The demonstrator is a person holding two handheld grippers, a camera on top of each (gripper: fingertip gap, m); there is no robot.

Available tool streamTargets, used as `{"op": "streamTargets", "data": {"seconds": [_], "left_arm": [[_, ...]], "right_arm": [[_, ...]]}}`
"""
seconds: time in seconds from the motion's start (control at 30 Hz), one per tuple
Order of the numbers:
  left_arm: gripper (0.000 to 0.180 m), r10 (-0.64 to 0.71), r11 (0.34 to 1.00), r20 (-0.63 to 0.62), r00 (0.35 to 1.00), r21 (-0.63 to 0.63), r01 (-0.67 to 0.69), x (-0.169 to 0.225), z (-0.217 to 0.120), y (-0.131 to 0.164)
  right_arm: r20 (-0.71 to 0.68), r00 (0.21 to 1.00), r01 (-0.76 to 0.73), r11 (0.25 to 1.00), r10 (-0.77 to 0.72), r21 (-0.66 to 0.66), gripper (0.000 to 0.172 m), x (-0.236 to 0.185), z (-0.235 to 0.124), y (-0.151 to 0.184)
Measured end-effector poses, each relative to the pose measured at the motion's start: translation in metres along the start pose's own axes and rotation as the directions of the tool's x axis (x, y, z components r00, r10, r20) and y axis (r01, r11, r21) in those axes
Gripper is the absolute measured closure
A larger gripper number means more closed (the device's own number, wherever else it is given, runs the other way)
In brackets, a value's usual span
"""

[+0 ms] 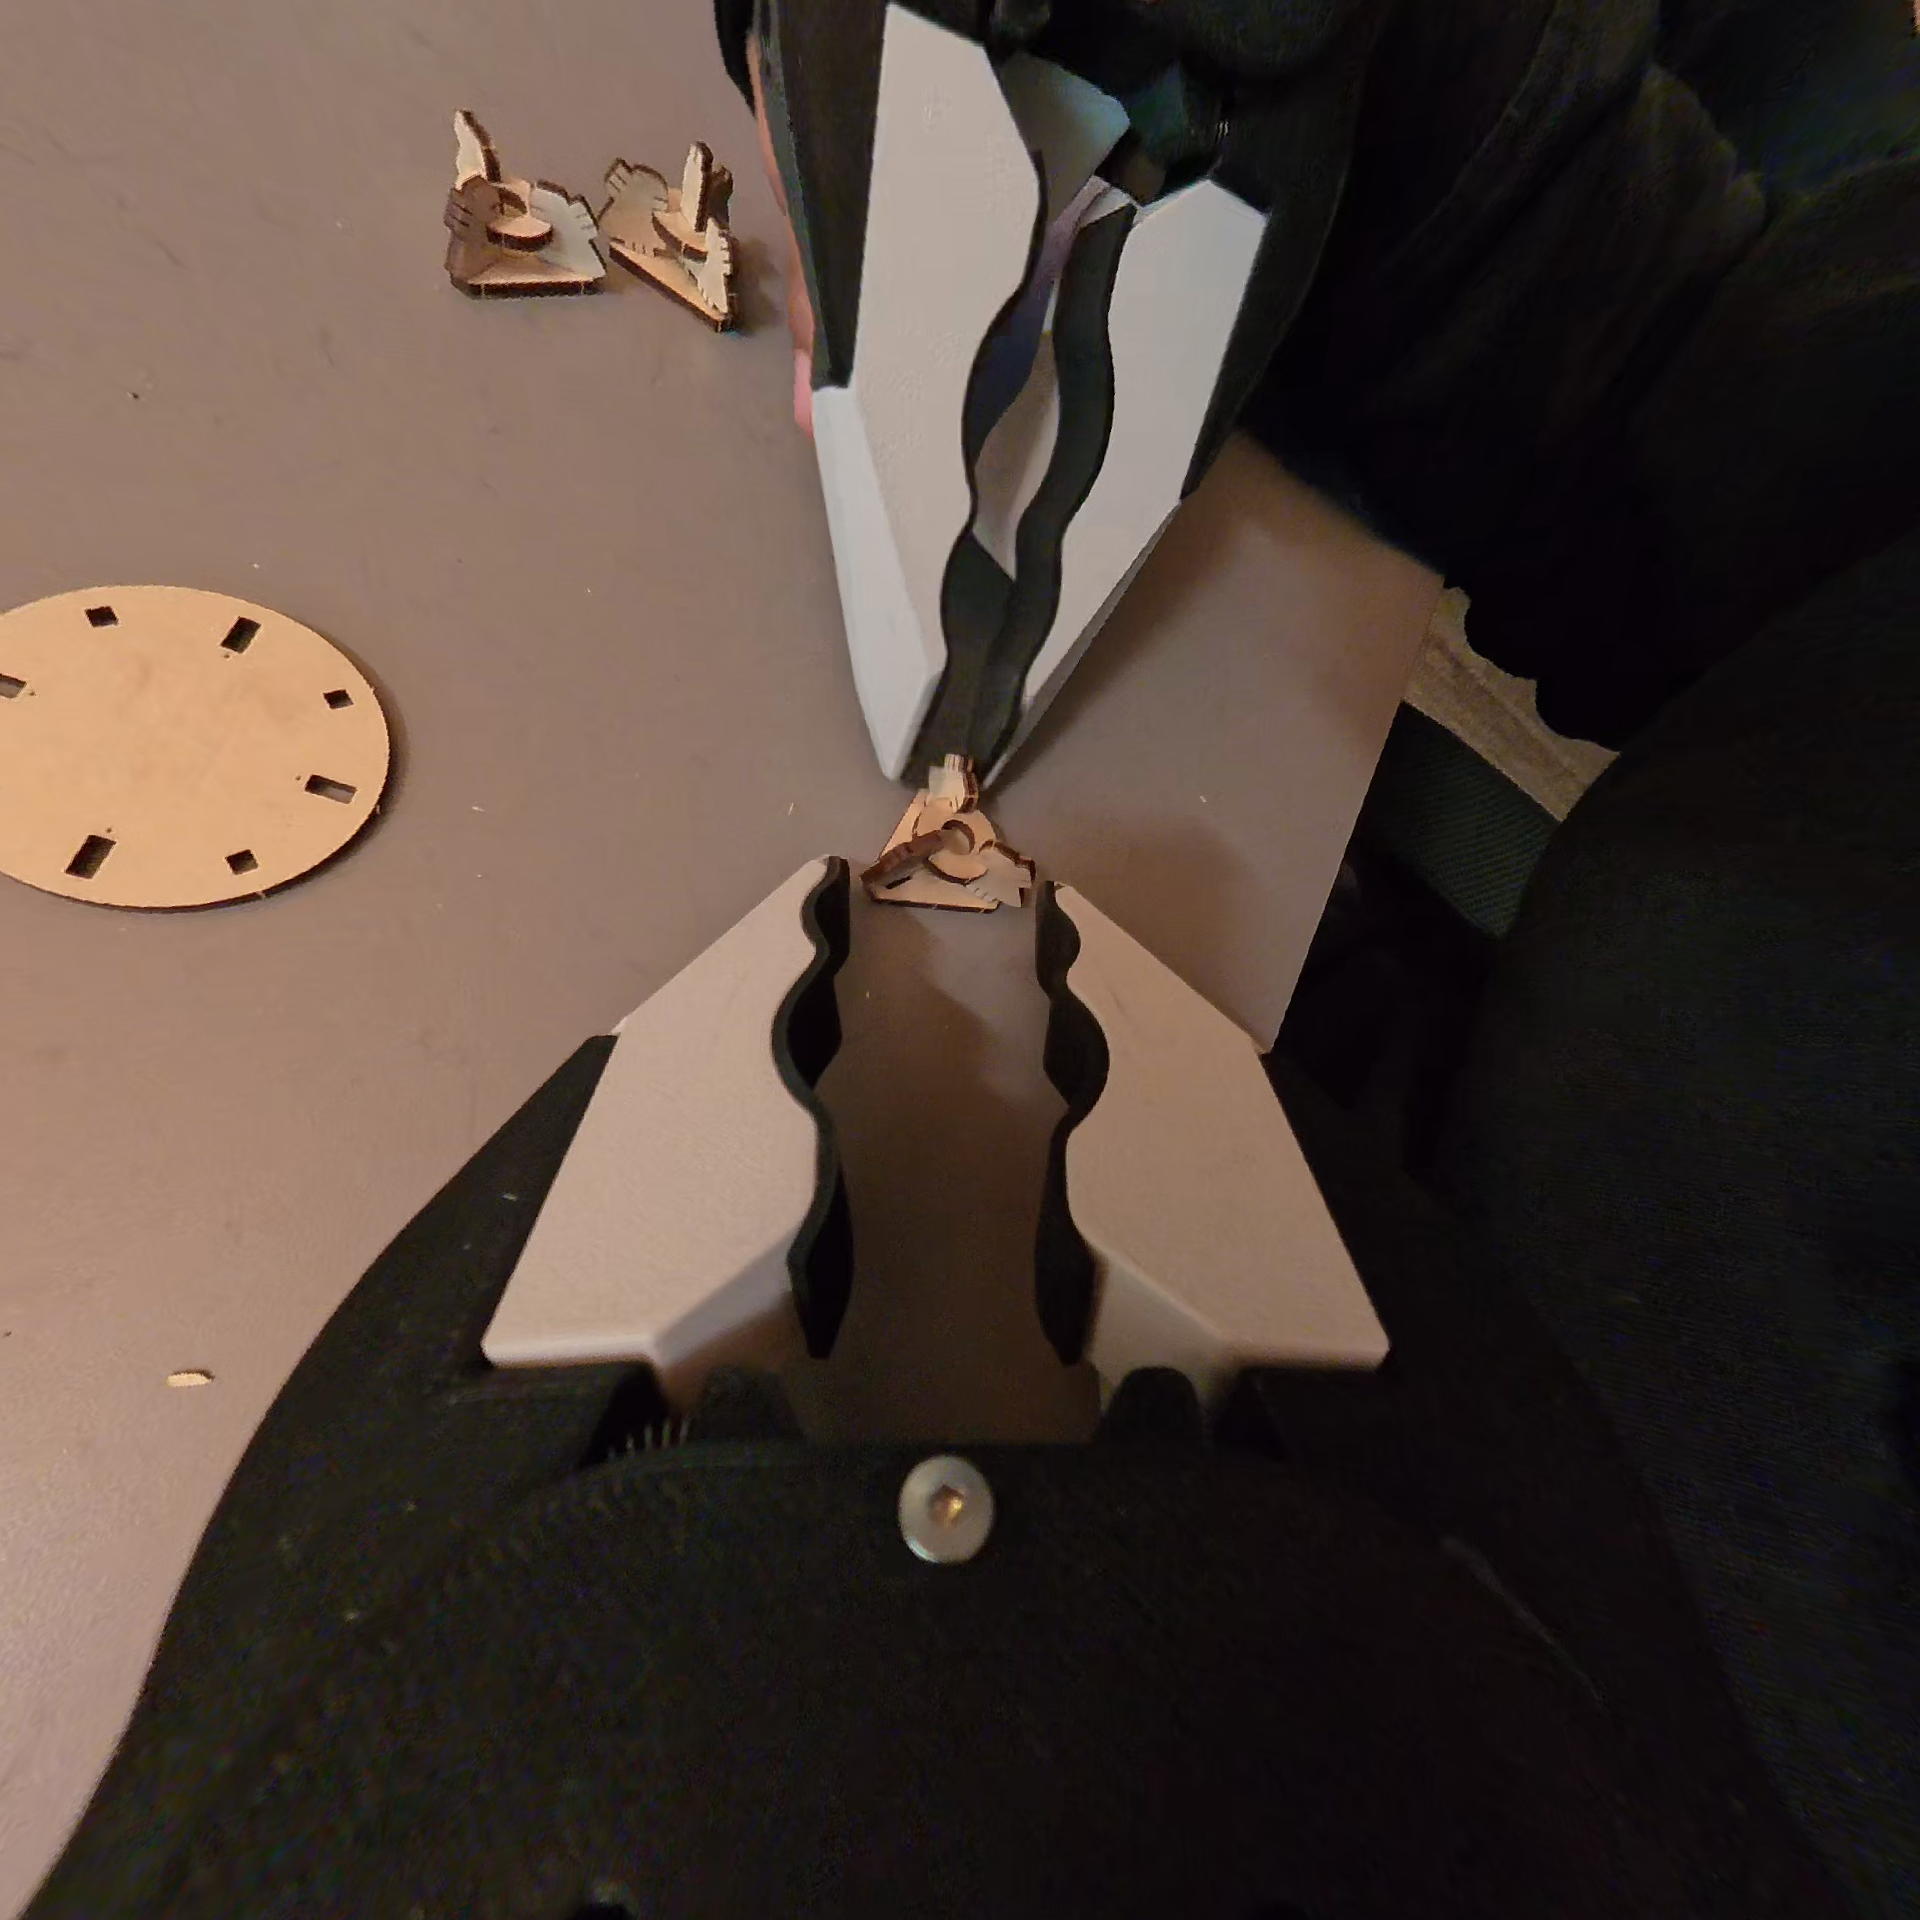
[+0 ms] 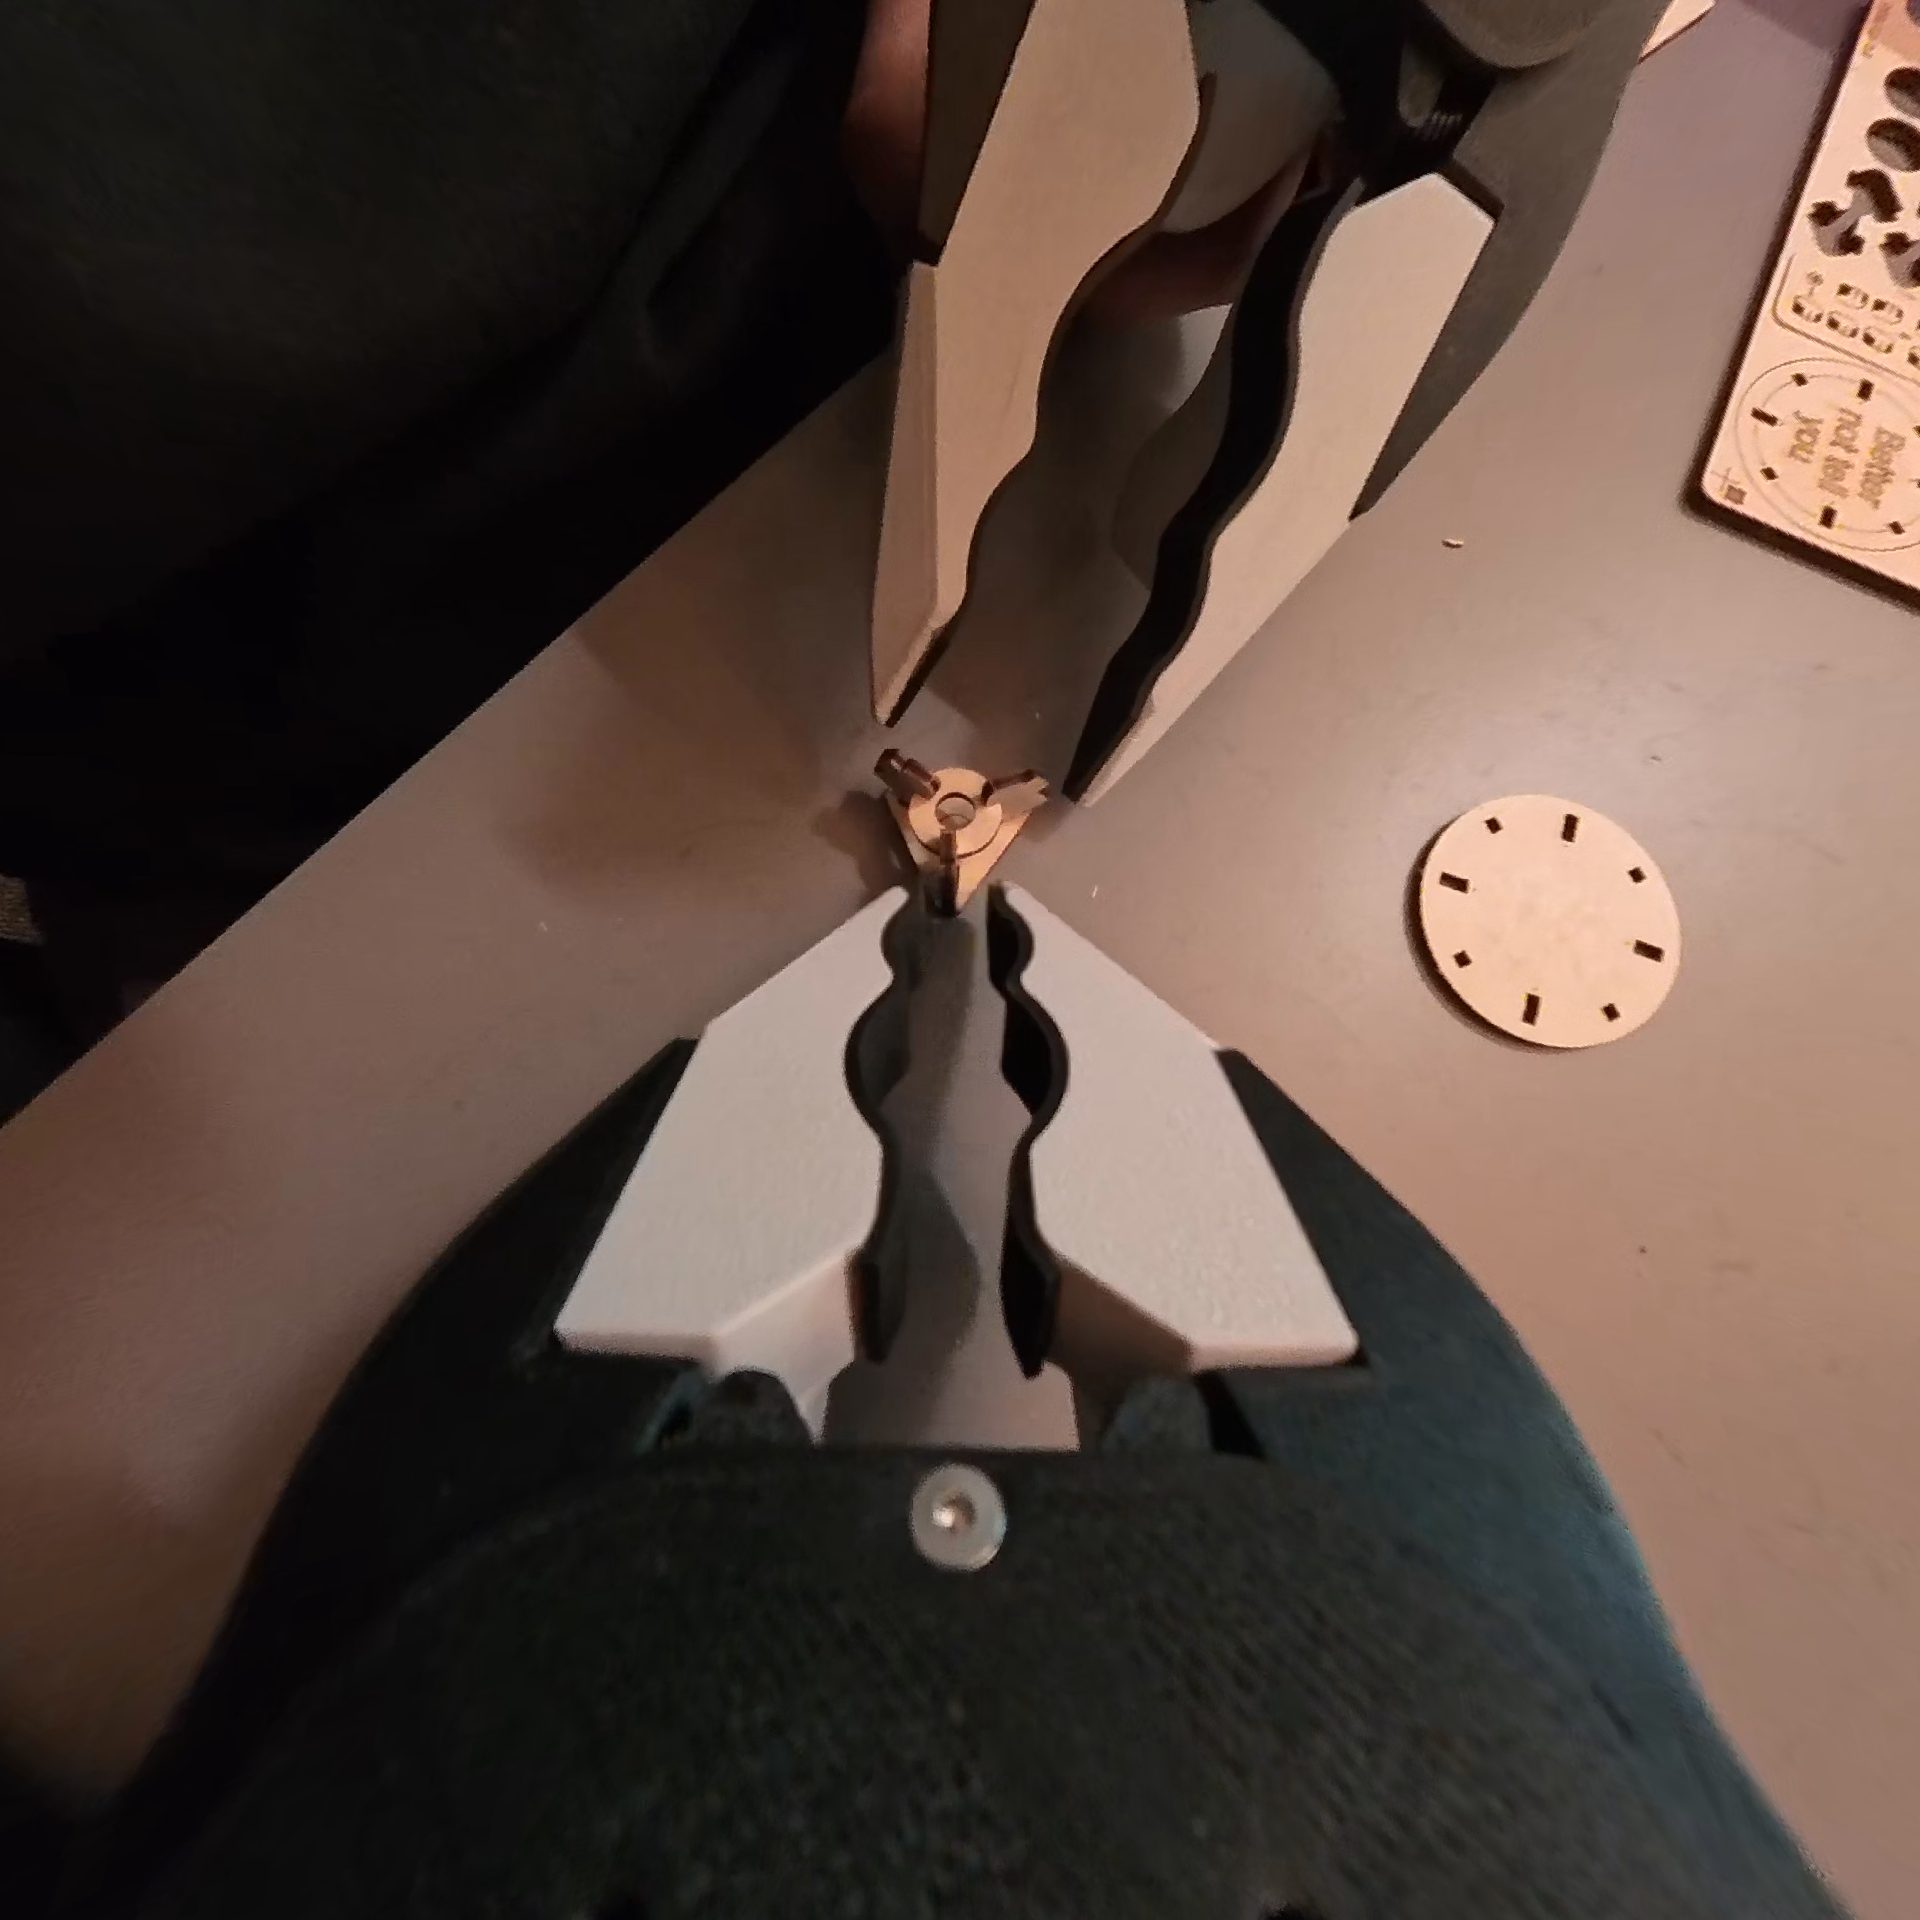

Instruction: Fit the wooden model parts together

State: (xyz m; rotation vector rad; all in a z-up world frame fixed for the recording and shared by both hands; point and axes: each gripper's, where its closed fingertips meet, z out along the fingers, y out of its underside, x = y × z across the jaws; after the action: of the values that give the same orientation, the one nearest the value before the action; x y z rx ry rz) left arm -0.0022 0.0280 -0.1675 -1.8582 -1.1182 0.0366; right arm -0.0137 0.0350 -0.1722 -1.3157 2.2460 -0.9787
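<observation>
On the grey counter (image 1: 468, 499), my left gripper (image 1: 940, 894) stands apart before a small triangular wooden assembly (image 1: 951, 857); my right gripper (image 2: 951, 899) is clamped on one upright fin.

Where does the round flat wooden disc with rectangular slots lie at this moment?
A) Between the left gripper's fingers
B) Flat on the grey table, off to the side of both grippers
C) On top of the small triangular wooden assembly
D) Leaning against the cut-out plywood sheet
B: the round flat wooden disc with rectangular slots lies flat on the grey table, apart from both grippers and from the small triangular wooden assembly.
</observation>
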Motion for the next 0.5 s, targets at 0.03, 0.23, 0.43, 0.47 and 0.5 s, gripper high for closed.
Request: {"op": "streamTargets", "data": {"seconds": [0.03,0.23,0.43,0.47,0.5], "left_arm": [[0.145,0.001,1.0,0.001,1.0,-0.001,-0.001,0.0,0.0,0.0],[0.145,0.006,1.0,0.016,1.0,0.003,-0.006,0.0,0.0,0.0],[0.131,0.013,0.98,0.162,0.987,0.195,-0.045,-0.014,-0.022,-0.022],[0.128,0.011,0.972,0.184,0.983,0.227,-0.053,-0.016,-0.027,-0.025],[0.128,0.012,0.967,0.206,0.979,0.246,-0.064,-0.017,-0.03,-0.027]], "right_arm": [[-0.005,1.0,-0.006,1.0,0.006,0.009,0.159,0.001,-0.001,-0.001],[-0.069,0.997,-0.033,0.999,0.036,0.044,0.152,0.004,-0.015,-0.005],[-0.175,0.962,-0.177,0.967,0.21,0.184,0.152,0.019,-0.032,-0.016],[-0.197,0.94,-0.237,0.949,0.278,0.209,0.15,0.025,-0.035,-0.013],[-0.216,0.915,-0.288,0.927,0.34,0.241,0.148,0.032,-0.038,-0.012]]}}
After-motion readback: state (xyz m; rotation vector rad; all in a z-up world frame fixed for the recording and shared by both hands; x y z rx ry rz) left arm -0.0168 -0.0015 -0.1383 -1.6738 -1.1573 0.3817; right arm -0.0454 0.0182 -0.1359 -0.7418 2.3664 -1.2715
